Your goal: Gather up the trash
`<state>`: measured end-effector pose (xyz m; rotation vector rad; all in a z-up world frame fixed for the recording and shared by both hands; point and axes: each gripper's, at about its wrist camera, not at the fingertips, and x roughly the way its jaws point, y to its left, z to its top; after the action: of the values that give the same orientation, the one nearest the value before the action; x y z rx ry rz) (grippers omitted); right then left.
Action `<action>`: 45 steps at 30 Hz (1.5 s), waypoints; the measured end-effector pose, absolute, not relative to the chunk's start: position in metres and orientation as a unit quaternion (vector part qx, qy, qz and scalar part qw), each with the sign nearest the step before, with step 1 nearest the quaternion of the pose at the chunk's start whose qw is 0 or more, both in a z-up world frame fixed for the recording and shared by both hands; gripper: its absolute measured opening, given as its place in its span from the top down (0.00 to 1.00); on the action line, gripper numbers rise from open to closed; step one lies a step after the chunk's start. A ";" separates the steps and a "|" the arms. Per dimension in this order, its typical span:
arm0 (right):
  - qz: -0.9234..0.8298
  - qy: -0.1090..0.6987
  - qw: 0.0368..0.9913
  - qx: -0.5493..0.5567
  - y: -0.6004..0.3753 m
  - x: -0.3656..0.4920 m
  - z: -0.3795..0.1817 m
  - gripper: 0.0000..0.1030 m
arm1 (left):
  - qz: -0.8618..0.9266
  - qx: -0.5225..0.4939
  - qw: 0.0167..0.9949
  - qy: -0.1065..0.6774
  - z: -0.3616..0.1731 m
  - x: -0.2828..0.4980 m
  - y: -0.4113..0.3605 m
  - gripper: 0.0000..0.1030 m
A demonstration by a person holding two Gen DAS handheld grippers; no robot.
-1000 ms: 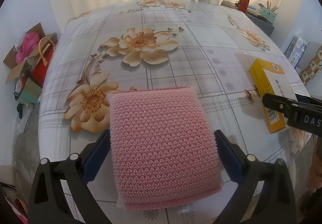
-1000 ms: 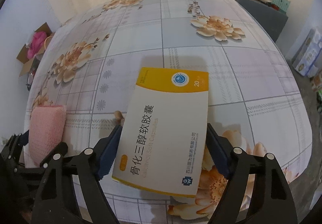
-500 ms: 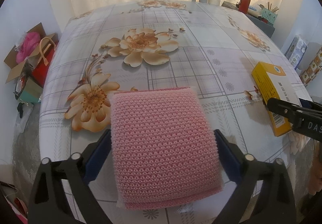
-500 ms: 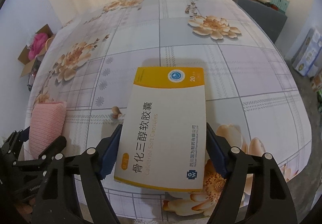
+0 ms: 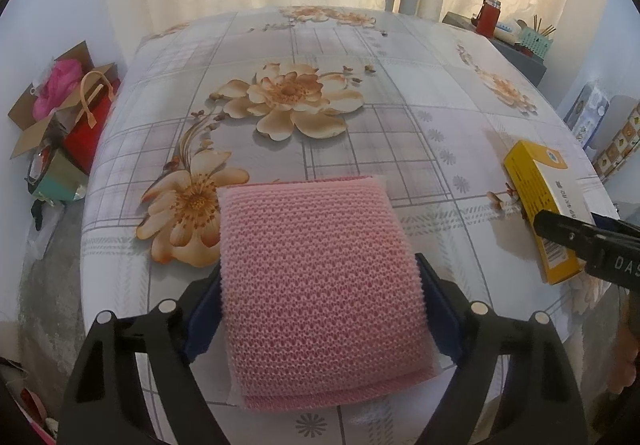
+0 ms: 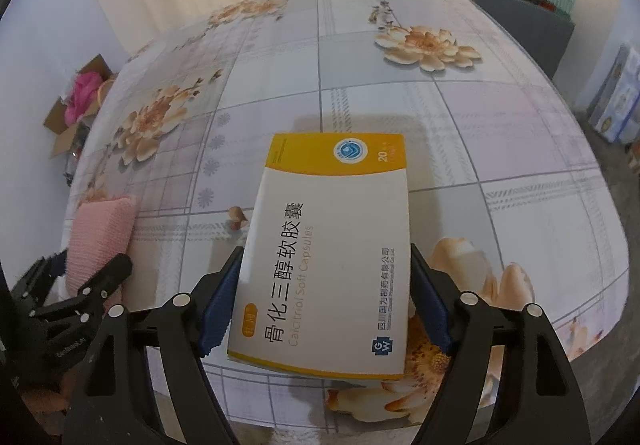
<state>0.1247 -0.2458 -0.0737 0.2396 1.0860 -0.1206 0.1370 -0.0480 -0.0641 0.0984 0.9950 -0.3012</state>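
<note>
Left gripper [image 5: 320,309] clamps pink cloth [image 5: 320,277]; right gripper [image 6: 324,305] clamps medicine box [image 6: 332,253].

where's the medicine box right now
The medicine box sits between the blue pads of the right hand-held gripper, above the near edge of the floral table. In the left wrist view it appears at far right, beyond the pink cloth.

From the left gripper [image 5: 320,309], clamped on the pink knitted pad [image 5: 320,265], the flowered table [image 5: 360,117] lies bare from ten through one o'clock, giving open passage. At three o'clock the right gripper [image 6: 324,309] with its yellow-and-white medicine box [image 6: 332,245] blocks the way. Beyond the table's edge, cardboard boxes [image 5: 48,117] crowd nine o'clock and a cluttered grey cabinet [image 6: 524,9] stands at one o'clock.
</note>
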 end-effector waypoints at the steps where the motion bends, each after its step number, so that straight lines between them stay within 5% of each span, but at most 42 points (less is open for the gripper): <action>1: -0.058 0.516 0.847 0.113 -0.246 0.125 -0.074 0.27 | -0.144 0.046 0.867 0.475 -0.064 0.137 -0.048 0.19; 45: -0.072 0.479 0.870 0.094 -0.248 0.117 -0.058 0.31 | -0.138 0.057 0.883 0.444 -0.050 0.128 -0.050 0.20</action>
<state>0.1171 -0.2477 -0.0578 0.1966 1.0009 -0.1503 0.1283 -0.0503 -0.0502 0.1177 0.9245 -0.2877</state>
